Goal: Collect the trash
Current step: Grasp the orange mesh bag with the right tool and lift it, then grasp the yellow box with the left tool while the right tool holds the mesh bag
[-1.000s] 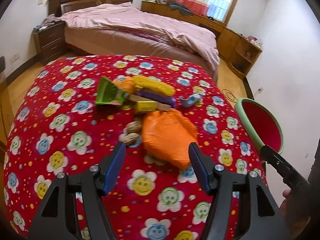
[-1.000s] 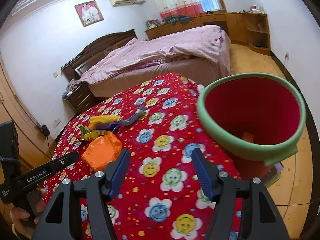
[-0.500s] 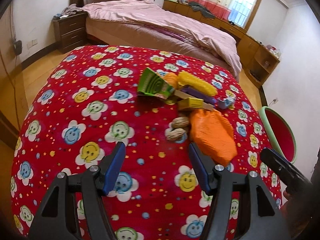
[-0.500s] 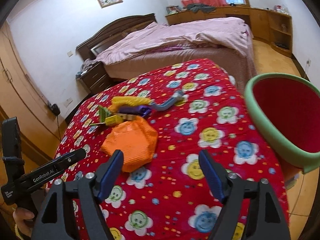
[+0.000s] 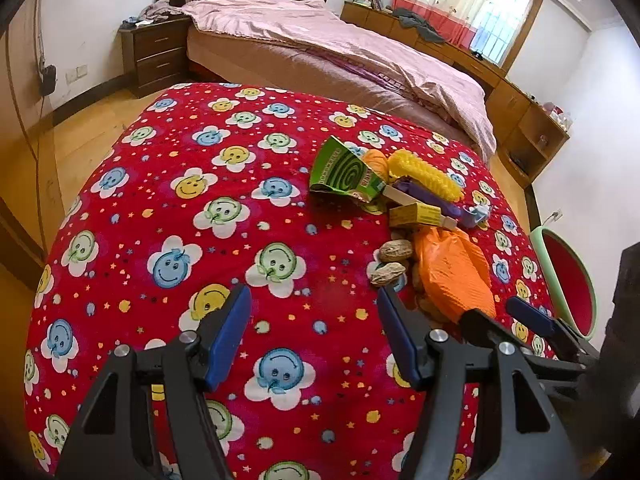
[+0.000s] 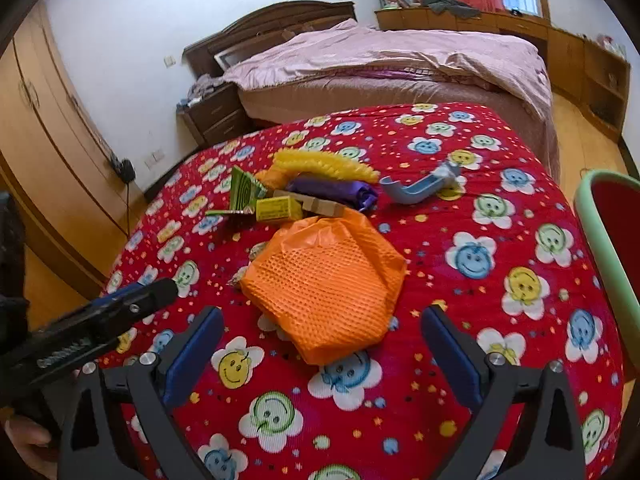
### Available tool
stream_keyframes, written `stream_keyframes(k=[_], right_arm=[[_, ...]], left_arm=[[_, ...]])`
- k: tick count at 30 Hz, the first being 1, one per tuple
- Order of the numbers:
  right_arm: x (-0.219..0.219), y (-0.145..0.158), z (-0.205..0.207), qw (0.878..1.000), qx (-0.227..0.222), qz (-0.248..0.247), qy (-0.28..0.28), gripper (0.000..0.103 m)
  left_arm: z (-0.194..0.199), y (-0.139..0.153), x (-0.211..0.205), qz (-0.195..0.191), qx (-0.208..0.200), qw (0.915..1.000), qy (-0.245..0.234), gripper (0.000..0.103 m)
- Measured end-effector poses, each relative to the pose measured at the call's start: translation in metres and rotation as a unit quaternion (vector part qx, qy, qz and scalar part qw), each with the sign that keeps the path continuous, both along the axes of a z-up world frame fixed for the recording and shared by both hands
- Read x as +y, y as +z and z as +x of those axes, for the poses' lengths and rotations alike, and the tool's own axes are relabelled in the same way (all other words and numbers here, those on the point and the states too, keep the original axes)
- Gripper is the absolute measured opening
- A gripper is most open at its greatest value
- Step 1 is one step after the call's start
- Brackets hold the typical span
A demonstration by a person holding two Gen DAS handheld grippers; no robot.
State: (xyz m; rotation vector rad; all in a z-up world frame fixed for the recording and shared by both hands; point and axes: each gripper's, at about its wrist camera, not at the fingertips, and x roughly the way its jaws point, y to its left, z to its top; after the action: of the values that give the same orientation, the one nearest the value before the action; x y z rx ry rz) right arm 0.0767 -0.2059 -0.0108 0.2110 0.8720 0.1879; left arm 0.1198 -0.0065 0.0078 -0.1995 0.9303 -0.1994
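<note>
A pile of trash lies on the red flowered blanket (image 5: 168, 208). It holds an orange mesh bag (image 6: 324, 284) (image 5: 456, 276), a green coil box (image 5: 344, 172), a yellow bumpy piece (image 6: 324, 164), a purple wrapper (image 6: 336, 192), a small yellow box (image 6: 278, 208), peanuts (image 5: 396, 250) and a blue-grey plastic piece (image 6: 424, 188). My right gripper (image 6: 322, 320) (image 5: 504, 312) hangs at the bag's near edge. Its jaws are opening wide, and the bag's edge shows between the pads without touching them. To the left of the pile, my left gripper (image 5: 314, 300) (image 6: 136, 300) is open over bare blanket.
A red bin with a green rim (image 5: 568, 280) (image 6: 600, 216) stands past the blanket's right edge. Beyond the blanket are a bed with a pink cover (image 5: 360, 52), a nightstand (image 5: 156, 52) and low wooden cabinets (image 5: 520, 120). A wardrobe (image 6: 48, 140) lines the left wall.
My right gripper swung from facing the bin to over the orange bag, and its jaws widened. My left gripper shifted left, so the pile now sits at the right of its view.
</note>
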Motion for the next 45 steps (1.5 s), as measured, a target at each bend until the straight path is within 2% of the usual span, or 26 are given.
stream_keyframes(k=[4, 8, 10, 13, 18, 20, 29, 36, 45], right_arm=[[0.006, -0.006, 0.011, 1.000, 0.007, -0.016, -0.001, 0.100], [0.000, -0.011, 0.018, 1.000, 0.016, -0.008, -0.012, 0.075], [-0.003, -0.013, 0.020, 1.000, 0.020, 0.001, -0.012, 0.069], [-0.005, -0.013, 0.018, 1.000, 0.018, 0.003, -0.009, 0.053], [-0.013, -0.008, 0.014, 1.000, 0.005, 0.003, -0.015, 0.019], [-0.018, -0.007, 0.012, 1.000, 0.004, 0.010, -0.018, 0.014], [-0.053, 0.006, -0.012, 0.997, -0.016, 0.060, -0.053, 0.011], [-0.079, 0.021, -0.035, 0.993, -0.039, 0.071, -0.081, 0.011], [-0.097, 0.016, -0.048, 0.991, -0.037, 0.086, -0.100, 0.011]], left_arm=[[0.001, 0.000, 0.003, -0.001, 0.000, 1.0000, 0.002, 0.065], [0.001, -0.001, 0.004, -0.003, 0.001, 1.0000, 0.004, 0.065], [0.001, -0.001, 0.004, -0.003, 0.000, 1.0000, 0.002, 0.065], [0.001, -0.001, 0.001, -0.002, 0.001, 1.0000, -0.001, 0.065], [-0.001, 0.001, -0.006, 0.000, -0.001, 1.0000, -0.008, 0.065], [-0.002, 0.001, -0.009, 0.001, -0.001, 0.9999, -0.011, 0.065], [-0.002, 0.004, -0.024, 0.002, -0.004, 0.9996, -0.027, 0.065], [0.002, 0.008, -0.050, 0.008, -0.017, 0.9983, -0.055, 0.065], [0.025, 0.006, -0.086, 0.032, -0.035, 0.9952, -0.085, 0.065]])
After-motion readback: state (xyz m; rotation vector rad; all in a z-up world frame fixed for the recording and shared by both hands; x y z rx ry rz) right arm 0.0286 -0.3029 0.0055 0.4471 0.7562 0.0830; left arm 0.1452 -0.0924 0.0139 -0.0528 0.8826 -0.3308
